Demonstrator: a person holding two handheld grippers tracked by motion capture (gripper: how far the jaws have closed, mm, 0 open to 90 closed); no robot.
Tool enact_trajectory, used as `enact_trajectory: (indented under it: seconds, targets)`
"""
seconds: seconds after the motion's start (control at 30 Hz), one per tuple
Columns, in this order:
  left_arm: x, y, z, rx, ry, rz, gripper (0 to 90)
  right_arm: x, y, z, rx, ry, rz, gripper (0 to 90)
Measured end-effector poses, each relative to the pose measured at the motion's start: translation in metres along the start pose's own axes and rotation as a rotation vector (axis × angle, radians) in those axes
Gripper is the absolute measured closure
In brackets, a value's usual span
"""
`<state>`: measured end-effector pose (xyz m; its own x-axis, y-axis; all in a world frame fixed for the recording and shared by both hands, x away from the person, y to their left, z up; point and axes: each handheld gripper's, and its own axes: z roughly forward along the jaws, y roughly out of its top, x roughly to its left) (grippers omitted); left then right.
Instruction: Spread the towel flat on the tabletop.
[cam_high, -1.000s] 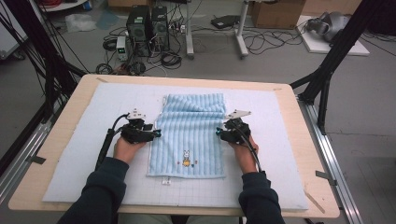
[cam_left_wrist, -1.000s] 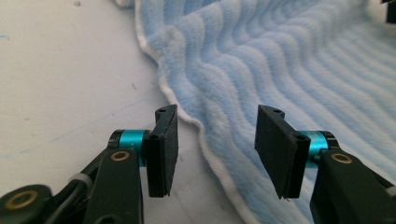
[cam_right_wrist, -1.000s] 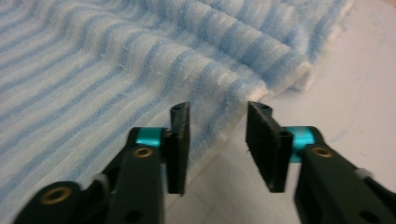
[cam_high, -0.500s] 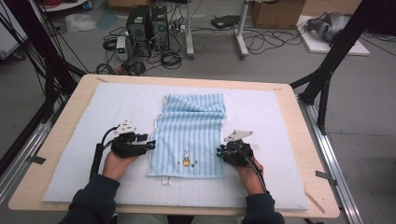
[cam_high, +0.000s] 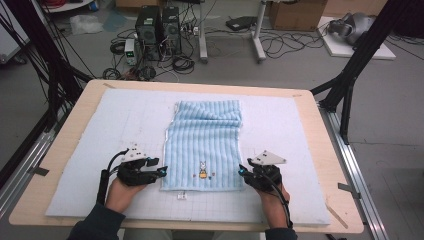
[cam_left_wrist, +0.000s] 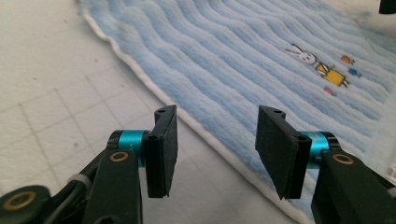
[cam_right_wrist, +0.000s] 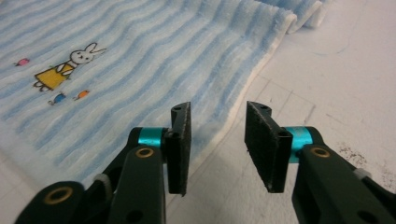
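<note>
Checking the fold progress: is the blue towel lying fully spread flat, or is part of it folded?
Mostly spread flat, but the towel has its far end folded or bunched into a raised ridge; the near end with the rabbit picture lies flat.

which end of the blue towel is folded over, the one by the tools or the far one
The far end of the light blue striped terry towel: it is doubled over into a thick roll, while the near end with the embroidered rabbit lies flat in one layer between the two tools.

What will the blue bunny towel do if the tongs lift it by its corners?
The towel would probably droop, since its far end already lies rumpled. Its fluffy ribs likely give good grip. It looks thin, so it is probably light.
</note>
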<state>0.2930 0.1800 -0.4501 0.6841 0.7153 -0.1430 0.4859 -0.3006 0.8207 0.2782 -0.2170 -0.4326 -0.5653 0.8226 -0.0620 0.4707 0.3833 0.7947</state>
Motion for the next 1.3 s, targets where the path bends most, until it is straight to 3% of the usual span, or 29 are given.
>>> enact_trajectory:
  seconds: [0.13,0.2,0.33,0.4,0.43,0.47,0.5,0.53,0.67,0.77,1.1,1.17,1.2,1.3]
  targets:
    - [-0.005,0.0,0.001,0.017,-0.003,0.016,49.5,0.002,-0.001,-0.001,0.006,0.027,0.007,53.2]
    - [-0.007,0.0,0.004,0.047,-0.001,0.022,48.4,0.005,-0.001,0.004,0.032,0.092,0.003,57.9]
    - [-0.012,0.001,0.006,0.061,0.033,0.047,46.3,0.014,-0.002,0.014,0.113,0.141,-0.045,66.8]
    - [-0.014,0.001,0.006,0.064,0.069,0.073,56.5,0.017,-0.002,0.013,0.112,0.144,-0.044,74.7]
    - [-0.014,0.001,0.006,0.06,0.058,0.076,63.2,0.017,-0.002,0.013,0.113,0.153,-0.041,79.3]
    - [-0.013,0.0,0.006,0.058,0.002,0.071,76.3,0.019,-0.004,0.012,0.111,0.157,-0.041,83.0]
    - [-0.015,0.0,0.006,0.064,0.01,0.088,86.4,0.019,-0.004,0.011,0.108,0.158,-0.048,87.8]
    - [-0.017,0.0,0.005,0.064,0.018,0.096,86.8,0.02,-0.004,0.01,0.113,0.162,-0.049,88.0]
    - [-0.022,-0.006,-0.004,0.073,-0.002,0.07,87.0,0.019,-0.008,0.005,0.121,0.198,-0.035,88.1]
    - [-0.029,-0.012,-0.012,0.077,-0.012,0.075,87.0,0.021,-0.011,-0.001,0.133,0.237,-0.038,88.1]
    - [-0.045,-0.028,-0.036,0.102,-0.084,0.093,86.0,0.042,-0.022,-0.029,0.19,0.3,-0.097,87.4]
    - [-0.042,-0.025,-0.037,0.072,-0.059,0.09,77.3,0.041,-0.021,-0.032,0.153,0.284,-0.09,73.3]
    - [-0.039,-0.022,-0.037,0.05,-0.047,0.084,69.1,0.039,-0.018,-0.032,0.118,0.277,-0.06,67.2]
    - [-0.026,-0.011,-0.032,-0.024,-0.04,0.056,61.2,0.033,-0.008,-0.025,0.04,0.245,-0.009,59.7]
